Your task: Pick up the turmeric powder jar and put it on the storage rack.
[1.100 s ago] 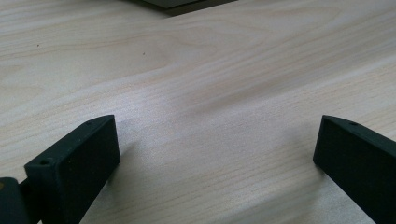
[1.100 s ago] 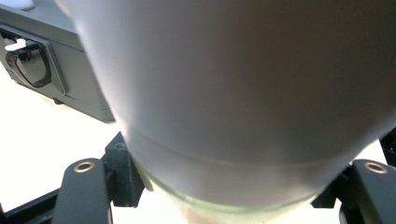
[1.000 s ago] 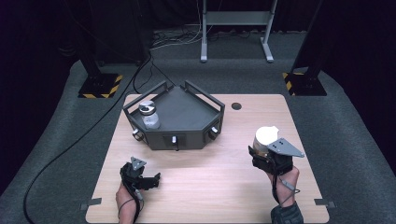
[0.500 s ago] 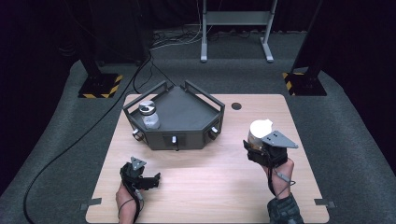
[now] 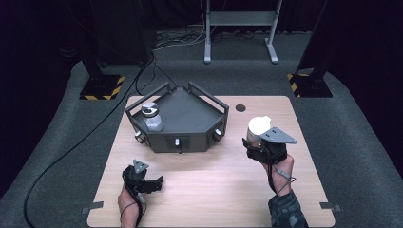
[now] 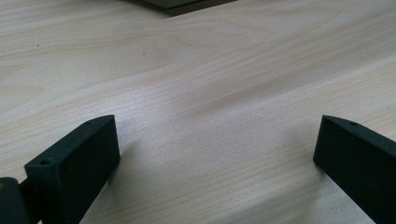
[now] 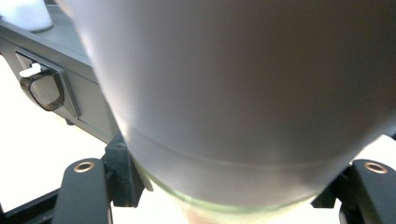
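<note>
Right of the grey tray (image 5: 209, 111), right gripper (image 5: 259, 142) clamps a white jar (image 5: 257, 129) upright for carrying; left gripper (image 5: 151, 184) rests wide open.

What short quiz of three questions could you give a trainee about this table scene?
1. True or false: the right gripper is shut on a white jar.
2. Where does the other jar stand? A) on the bare table B) in the grey tray C) on the floor
3. What lies between the jaws of the left gripper?

Key:
1. True; its jaws clamp the jar's sides.
2. B, near the tray's left corner.
3. Nothing; the jaws stand wide apart over the wooden table.
</note>
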{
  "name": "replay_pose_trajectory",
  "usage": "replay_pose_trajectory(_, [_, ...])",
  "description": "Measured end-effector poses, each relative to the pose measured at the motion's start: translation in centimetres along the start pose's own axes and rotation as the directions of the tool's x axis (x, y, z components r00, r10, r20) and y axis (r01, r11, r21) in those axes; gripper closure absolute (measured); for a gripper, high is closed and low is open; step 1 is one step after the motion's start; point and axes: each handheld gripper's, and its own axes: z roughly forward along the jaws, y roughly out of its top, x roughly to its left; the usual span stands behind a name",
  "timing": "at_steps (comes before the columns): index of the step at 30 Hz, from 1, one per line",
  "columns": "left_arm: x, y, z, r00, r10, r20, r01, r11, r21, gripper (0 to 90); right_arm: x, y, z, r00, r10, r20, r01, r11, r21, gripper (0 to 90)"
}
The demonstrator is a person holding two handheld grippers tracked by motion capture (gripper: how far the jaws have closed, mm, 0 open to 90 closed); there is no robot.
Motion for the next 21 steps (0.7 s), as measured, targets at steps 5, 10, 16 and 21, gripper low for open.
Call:
replay_pose_trajectory(5, [0.0,0.0,0.0,1.0,0.0,0.0,0.0,1.0,0.0,0.3,0.0,0.5,0.5,1.0,-0.004,-0.007,0.004,1.0,0.0,29.9])
replay_pose_trajectory(10, [0.0,0.0,0.0,1.0,0.0,0.0,0.0,1.0,0.0,0.3,-0.2,0.9,0.9,0.9999,-0.003,-0.015,0.003,1.0,-0.002,29.9])
replay_pose_trajectory(16, [0.0,0.0,0.0,1.0,0.0,0.0,0.0,1.0,0.0,0.3,-0.3,1.2,1.3,0.9997,-0.002,-0.025,0.002,1.0,-0.004,29.9])
replay_pose_trajectory(21, [0.0,0.0,0.0,1.0,0.0,0.0,0.0,1.0,0.0,0.3,-0.4,1.5,1.6,0.9997,-0.01,-0.021,0.01,1.0,0.002,29.9])
